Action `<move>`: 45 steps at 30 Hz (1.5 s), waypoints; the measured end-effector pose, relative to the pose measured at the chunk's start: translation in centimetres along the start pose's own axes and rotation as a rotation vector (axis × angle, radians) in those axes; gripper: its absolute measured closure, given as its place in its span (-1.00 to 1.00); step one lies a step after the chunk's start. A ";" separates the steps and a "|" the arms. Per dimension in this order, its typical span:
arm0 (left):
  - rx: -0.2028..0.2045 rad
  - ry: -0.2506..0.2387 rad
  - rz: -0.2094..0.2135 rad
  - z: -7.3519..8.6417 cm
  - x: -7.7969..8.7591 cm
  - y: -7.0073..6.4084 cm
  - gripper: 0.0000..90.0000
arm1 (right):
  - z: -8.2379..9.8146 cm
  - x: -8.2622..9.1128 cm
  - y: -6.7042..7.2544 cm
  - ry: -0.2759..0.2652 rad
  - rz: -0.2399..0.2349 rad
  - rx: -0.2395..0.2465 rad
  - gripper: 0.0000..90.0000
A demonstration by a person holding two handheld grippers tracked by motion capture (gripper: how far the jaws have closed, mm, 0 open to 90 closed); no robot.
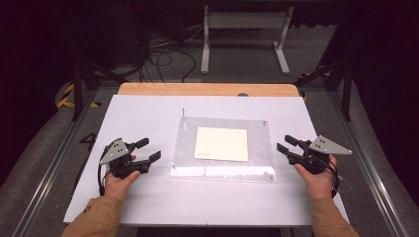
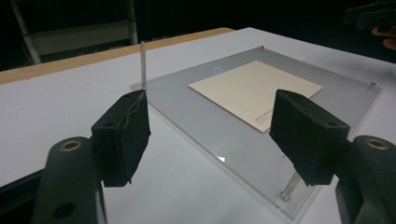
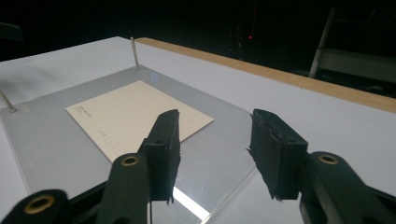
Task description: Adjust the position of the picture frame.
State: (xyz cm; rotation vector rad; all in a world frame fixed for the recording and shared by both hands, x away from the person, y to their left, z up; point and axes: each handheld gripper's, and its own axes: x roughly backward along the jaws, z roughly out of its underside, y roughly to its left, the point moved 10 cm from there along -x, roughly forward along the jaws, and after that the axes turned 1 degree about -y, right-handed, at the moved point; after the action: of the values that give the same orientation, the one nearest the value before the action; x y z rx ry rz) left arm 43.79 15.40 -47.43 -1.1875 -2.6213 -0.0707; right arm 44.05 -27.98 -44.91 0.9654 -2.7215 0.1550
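Observation:
A clear acrylic plate [image 1: 188, 148] lies flat in the middle of the white table, with a cream card [image 1: 221, 143] resting on it. A thin upright pin [image 1: 183, 114] stands at the plate's far left corner. My left gripper [image 1: 149, 149] hovers left of the plate, open, with nothing between its pads [image 2: 123, 135]. My right gripper [image 1: 284, 143] is at the plate's right edge, also open and holding nothing. The left gripper view looks across the plate [image 2: 196, 121] to the card [image 2: 254, 86] and pin [image 2: 143, 65]. The right gripper view shows the card [image 3: 135, 116] and pin [image 3: 134, 53].
The white table top [image 1: 148, 113] has a wooden strip [image 1: 207, 89] along its far edge. Beyond it on the floor stand a white frame [image 1: 244, 29] and loose cables [image 1: 163, 54]. Small standoffs [image 2: 286, 193] sit at the plate's corners.

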 end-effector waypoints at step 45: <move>-0.078 0.262 0.161 3.1 -2.7 -6.4 0.85 | 0.3 -0.7 0.5 0.045 -0.039 -0.017 0.34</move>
State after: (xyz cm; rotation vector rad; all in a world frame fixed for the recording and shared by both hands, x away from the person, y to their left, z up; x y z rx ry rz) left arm 40.09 9.63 -50.69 -1.3128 -2.3086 -0.2803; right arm 44.23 -27.23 -45.45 0.9978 -2.6564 0.1443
